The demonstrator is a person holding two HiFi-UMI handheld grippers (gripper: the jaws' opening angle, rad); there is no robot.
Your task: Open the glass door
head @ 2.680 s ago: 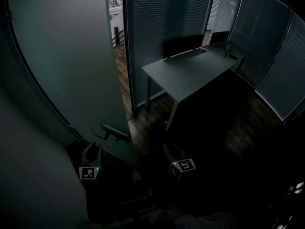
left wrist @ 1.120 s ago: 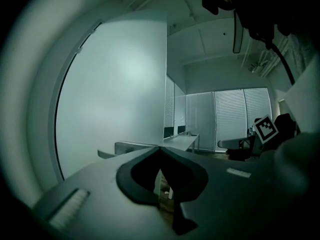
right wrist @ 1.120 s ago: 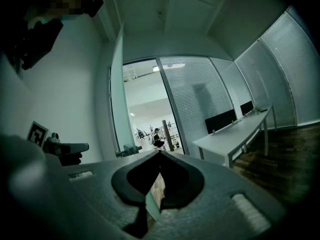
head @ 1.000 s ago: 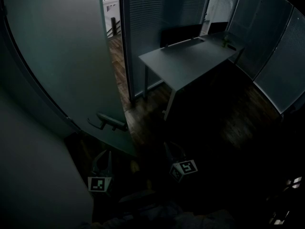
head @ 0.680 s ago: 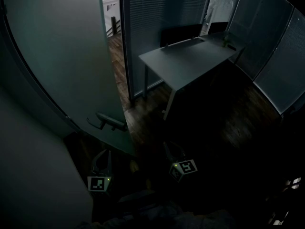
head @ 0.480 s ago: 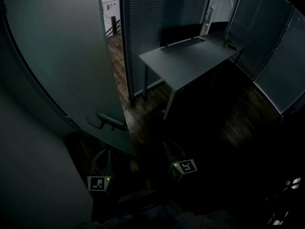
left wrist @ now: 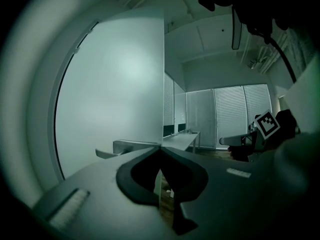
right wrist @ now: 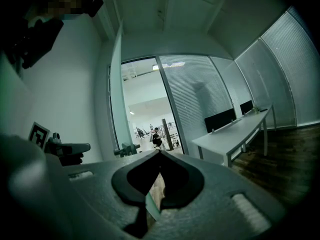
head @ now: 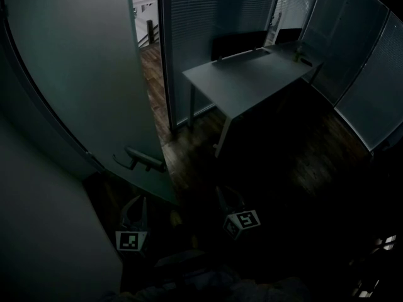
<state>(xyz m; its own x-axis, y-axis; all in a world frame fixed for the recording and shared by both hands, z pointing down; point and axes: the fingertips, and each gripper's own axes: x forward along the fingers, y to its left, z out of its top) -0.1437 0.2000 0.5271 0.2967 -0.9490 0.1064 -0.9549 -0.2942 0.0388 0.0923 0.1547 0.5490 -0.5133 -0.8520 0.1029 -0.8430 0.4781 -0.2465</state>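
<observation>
While you hold both grippers low and nearly level, the glass door [head: 82, 74] stands upright at your left. Its long axis is vertical, and the leaf is swung inward off the frame, so its free edge faces back into the room. In the right gripper view you see that edge almost end-on. The lever handle [head: 141, 159] lies level along the door's near face. It sits just beyond the left gripper [head: 135, 201] and is not touched by it.

That gripper's jaws are pressed together with nothing between them. The right gripper [head: 223, 194], well apart from the door, has its tips meeting in the same way and is also empty.

Past the door's edge, a narrow gap shows a bright corridor [head: 143, 17], where a person [right wrist: 157, 136] crouches far off. The room itself is dim, with a dark wooden floor [head: 189, 156]. A long grey desk [head: 245, 83] carries a dark screen [head: 238, 43] and stands against partitions hung with slatted blinds [head: 208, 11].
</observation>
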